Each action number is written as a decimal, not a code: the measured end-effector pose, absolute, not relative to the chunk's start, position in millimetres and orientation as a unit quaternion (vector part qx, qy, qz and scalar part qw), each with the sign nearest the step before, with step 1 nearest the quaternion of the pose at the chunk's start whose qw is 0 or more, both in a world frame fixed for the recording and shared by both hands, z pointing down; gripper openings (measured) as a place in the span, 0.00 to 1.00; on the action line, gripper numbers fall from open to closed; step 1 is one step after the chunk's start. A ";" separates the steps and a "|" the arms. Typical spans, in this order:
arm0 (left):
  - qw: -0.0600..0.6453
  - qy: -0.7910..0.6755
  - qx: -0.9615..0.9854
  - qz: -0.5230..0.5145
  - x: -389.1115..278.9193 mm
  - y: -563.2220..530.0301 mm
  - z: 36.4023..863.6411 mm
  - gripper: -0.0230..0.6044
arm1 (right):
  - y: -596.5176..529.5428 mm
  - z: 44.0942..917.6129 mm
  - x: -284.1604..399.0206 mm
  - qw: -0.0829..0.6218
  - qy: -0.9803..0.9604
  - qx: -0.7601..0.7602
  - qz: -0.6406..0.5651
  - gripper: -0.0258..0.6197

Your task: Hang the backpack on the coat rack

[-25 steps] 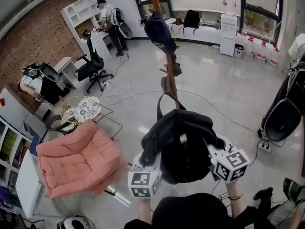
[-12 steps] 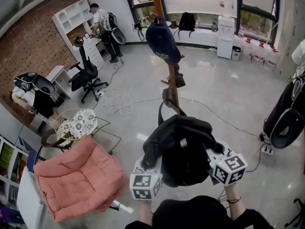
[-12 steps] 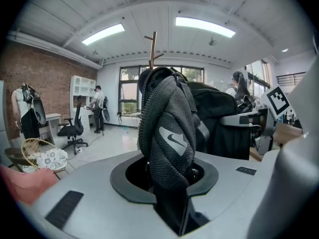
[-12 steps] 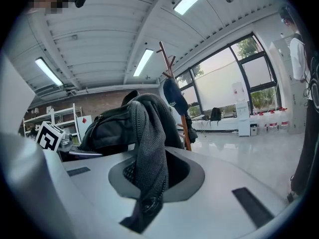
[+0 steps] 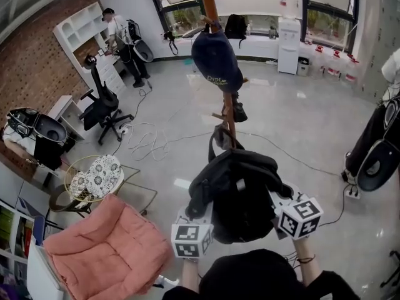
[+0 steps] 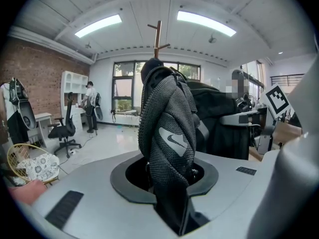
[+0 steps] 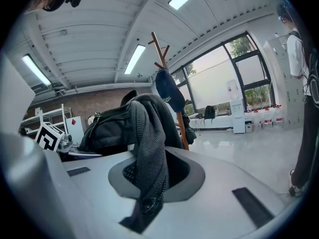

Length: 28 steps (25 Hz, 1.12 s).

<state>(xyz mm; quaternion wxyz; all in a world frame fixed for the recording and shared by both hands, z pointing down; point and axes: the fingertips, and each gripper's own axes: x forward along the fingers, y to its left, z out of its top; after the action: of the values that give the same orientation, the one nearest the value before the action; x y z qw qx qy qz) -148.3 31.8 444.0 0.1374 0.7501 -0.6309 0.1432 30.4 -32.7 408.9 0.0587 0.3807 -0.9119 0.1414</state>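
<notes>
My left gripper (image 6: 172, 193) and right gripper (image 7: 147, 188) are both pinching the black fabric backpack (image 5: 240, 195) by its straps.

The left jaws are clamped on a black mesh shoulder strap (image 6: 167, 128) with a white swoosh, and the right jaws are squeezed on the other, a grey-black mesh strap (image 7: 147, 143). The bag hangs between them, off the floor, just in front of the tall brown wooden coat rack (image 5: 228, 108). Its top loop is close against the pole, though I cannot tell if it touches. A dark navy cap (image 5: 217, 60) hangs higher on the rack. A pink cushioned armchair (image 5: 106, 249) sits to my left.
</notes>
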 end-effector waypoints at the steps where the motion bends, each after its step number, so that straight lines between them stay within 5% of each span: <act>1: 0.137 -0.629 0.752 0.143 -152.9 25.9 445.7 0.23 | -37.4 411.2 26.2 0.058 -0.911 0.383 0.141 0.10; 28: 0.206 -0.587 0.761 0.184 -187.9 -146.5 516.3 0.23 | -195.3 483.8 -5.6 0.088 -0.876 0.425 0.210 0.10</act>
<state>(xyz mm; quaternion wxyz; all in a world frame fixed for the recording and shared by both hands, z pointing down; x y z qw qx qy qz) -187.9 -146.5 516.3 0.2057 0.7614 -0.5866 0.1839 -5.6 -195.3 483.8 0.0875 0.4252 -0.8760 0.2102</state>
